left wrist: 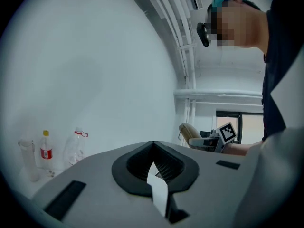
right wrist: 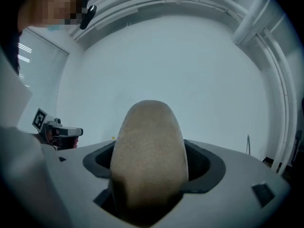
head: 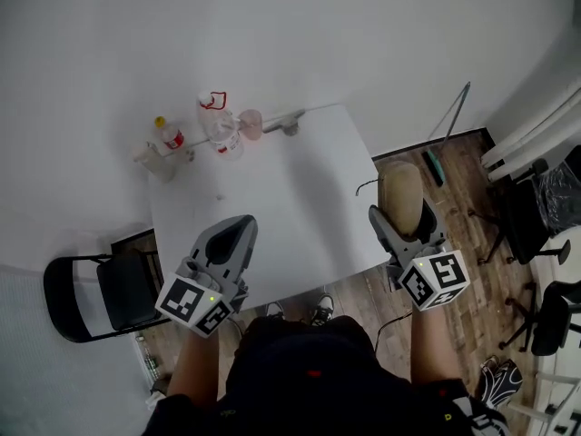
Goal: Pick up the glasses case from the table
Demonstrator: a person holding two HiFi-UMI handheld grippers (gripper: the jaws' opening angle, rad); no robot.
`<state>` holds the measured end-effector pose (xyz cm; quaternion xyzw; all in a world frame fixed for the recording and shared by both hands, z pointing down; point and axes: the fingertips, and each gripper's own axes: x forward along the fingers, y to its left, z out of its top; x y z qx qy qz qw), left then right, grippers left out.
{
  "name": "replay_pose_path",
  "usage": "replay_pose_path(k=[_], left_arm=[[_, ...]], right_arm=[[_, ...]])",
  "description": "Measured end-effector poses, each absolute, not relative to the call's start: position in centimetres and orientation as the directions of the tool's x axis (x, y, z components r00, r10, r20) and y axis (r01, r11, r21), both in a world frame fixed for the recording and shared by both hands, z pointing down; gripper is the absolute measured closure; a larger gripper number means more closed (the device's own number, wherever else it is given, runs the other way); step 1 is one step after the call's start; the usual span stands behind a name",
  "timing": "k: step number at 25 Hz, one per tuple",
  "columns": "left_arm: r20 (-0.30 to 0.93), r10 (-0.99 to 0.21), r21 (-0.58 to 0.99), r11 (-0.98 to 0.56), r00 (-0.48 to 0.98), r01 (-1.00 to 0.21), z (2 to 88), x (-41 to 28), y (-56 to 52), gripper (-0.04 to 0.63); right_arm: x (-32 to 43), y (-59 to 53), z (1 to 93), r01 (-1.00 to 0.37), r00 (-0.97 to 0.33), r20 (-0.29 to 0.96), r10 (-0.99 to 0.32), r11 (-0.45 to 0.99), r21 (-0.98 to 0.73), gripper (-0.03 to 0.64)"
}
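Note:
A tan oval glasses case point(head: 400, 194) stands up out of my right gripper point(head: 406, 214), which is shut on it and held off the right edge of the white table point(head: 290, 216). In the right gripper view the glasses case point(right wrist: 148, 160) fills the middle between the jaws of the right gripper point(right wrist: 151, 175). My left gripper point(head: 229, 240) hovers over the table's near left part, shut with nothing in it. In the left gripper view the left gripper point(left wrist: 153, 161) has its jaws touching at the tips, and the case point(left wrist: 191, 133) shows far off at the right.
Several clear plastic bottles point(head: 219, 125) and a pinkish cup point(head: 251, 122) stand at the table's far left corner. A black chair point(head: 95, 296) sits left of the table. Office chairs point(head: 543, 234) stand at the right on the wooden floor. A green object point(head: 434, 166) lies on the floor.

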<state>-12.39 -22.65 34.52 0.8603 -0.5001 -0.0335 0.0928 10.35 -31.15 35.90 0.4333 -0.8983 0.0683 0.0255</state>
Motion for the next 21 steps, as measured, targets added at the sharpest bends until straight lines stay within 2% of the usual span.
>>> replay_pose_path(k=[5, 21], left_arm=[[0.013, -0.856, 0.156, -0.509, 0.517, -0.847, 32.8, -12.0, -21.5, 0.575], [-0.004, -0.839, 0.121, -0.541, 0.545, -0.832, 31.3, -12.0, -19.2, 0.575]], right_arm=[[11.2, -28.3, 32.5, -0.792, -0.610, 0.037, -0.791, 0.608, -0.050, 0.222], [9.3, -24.6, 31.2, -0.764, -0.645, 0.020, -0.764, 0.643, -0.056, 0.222]])
